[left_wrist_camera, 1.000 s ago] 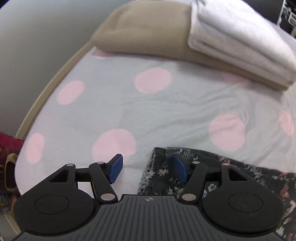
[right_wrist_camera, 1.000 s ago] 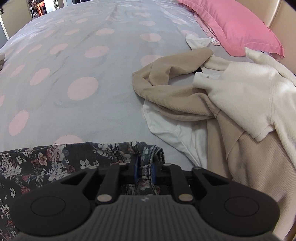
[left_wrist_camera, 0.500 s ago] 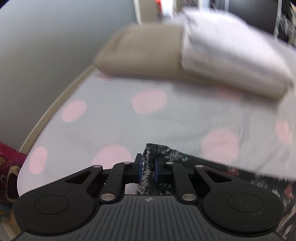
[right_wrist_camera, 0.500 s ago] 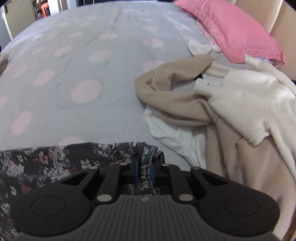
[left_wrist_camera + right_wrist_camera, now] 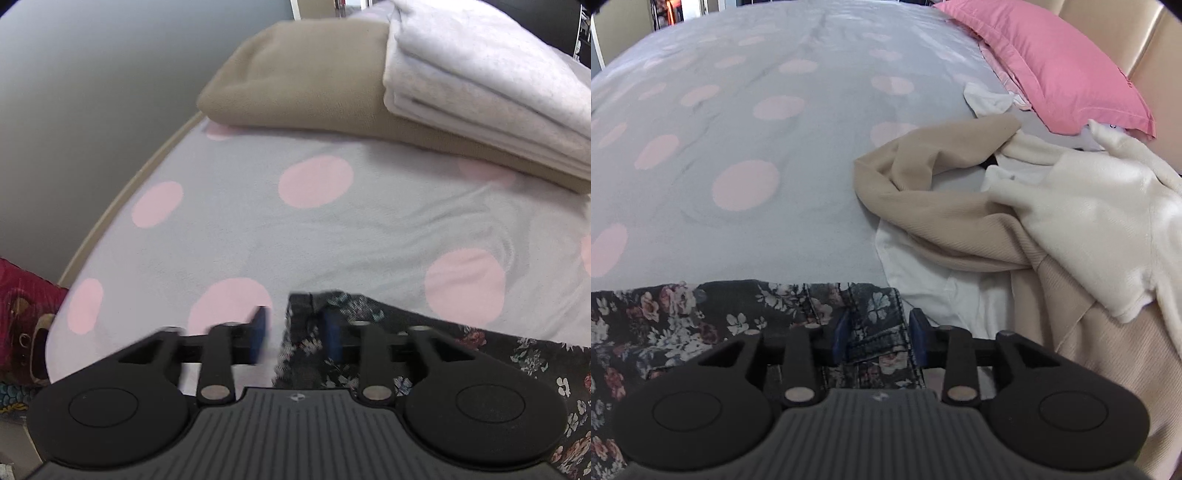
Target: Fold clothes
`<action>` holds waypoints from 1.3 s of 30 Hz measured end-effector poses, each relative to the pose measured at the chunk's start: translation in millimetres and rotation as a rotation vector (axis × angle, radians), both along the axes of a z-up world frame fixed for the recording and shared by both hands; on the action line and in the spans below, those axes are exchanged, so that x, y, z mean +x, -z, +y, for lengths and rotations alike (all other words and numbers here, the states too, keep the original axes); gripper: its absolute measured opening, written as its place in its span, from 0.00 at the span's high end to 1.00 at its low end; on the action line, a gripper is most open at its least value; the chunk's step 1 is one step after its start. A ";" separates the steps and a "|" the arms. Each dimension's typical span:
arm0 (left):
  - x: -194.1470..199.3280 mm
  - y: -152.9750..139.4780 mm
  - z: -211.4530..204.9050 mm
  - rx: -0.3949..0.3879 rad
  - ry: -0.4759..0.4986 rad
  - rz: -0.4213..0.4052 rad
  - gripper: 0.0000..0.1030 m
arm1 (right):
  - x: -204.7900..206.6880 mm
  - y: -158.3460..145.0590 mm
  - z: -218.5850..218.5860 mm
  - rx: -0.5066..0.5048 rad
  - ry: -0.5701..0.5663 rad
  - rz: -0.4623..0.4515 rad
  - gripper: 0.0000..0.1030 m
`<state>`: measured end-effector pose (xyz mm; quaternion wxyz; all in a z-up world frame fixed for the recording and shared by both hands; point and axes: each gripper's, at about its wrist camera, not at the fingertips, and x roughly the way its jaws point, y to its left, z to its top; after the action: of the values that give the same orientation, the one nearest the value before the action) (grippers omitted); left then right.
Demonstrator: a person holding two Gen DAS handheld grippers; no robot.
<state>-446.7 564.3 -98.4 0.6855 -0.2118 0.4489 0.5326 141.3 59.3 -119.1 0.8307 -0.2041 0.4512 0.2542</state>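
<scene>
Both jaws spread wide, holding nothing, over flowery cloth (image 5: pixel 713 317) on bed (image 5: pixel 369 229). Could bunch up if dragged by left gripper (image 5: pixel 293 332) or right gripper (image 5: pixel 879 336).

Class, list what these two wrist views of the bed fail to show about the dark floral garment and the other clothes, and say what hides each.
- Dark floral garment: its type and full shape; both views cut it off at the edge and the gripper bodies cover it.
- Left gripper: blurred by motion.
- White garment: mostly buried under the beige ribbed top.
</scene>
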 end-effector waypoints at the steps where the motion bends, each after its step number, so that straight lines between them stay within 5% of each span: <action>1: -0.9 -4.6 -2.6 0.020 -0.007 0.000 0.46 | -2.7 -4.3 -2.8 0.016 0.002 -0.007 0.64; 5: -1.8 -25.4 -11.8 0.075 -0.032 -0.023 0.46 | -27.3 -21.8 -6.4 0.011 -0.042 -0.119 0.62; 10: 17.6 -53.6 -42.2 0.108 0.056 -0.031 0.46 | -46.3 -35.9 -6.3 -0.089 -0.041 -0.333 0.45; 16: 50.2 -68.9 -96.3 0.064 0.269 -0.020 0.46 | -44.7 -53.8 -33.5 0.054 0.004 -0.187 0.45; 20: 51.1 -67.2 -116.4 0.030 0.319 0.005 0.46 | -57.5 -54.4 -46.8 0.083 0.012 -0.128 0.45; 28: -18.5 -43.2 -82.4 -0.094 -0.007 -0.109 0.40 | -95.9 -50.6 -48.4 0.109 -0.029 -0.004 0.44; 33: -68.7 -23.4 -54.8 -0.194 -0.247 -0.200 0.40 | -109.1 -54.0 -30.0 0.120 -0.092 -0.022 0.42; 39: -86.5 9.7 -39.2 -0.270 -0.317 -0.251 0.46 | -111.1 -50.4 -16.3 0.112 -0.122 -0.017 0.42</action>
<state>-533.2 525.1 -108.0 0.6092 -0.4339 0.3886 0.5382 30.2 43.0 -68.7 0.8277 -0.1864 0.4159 0.3275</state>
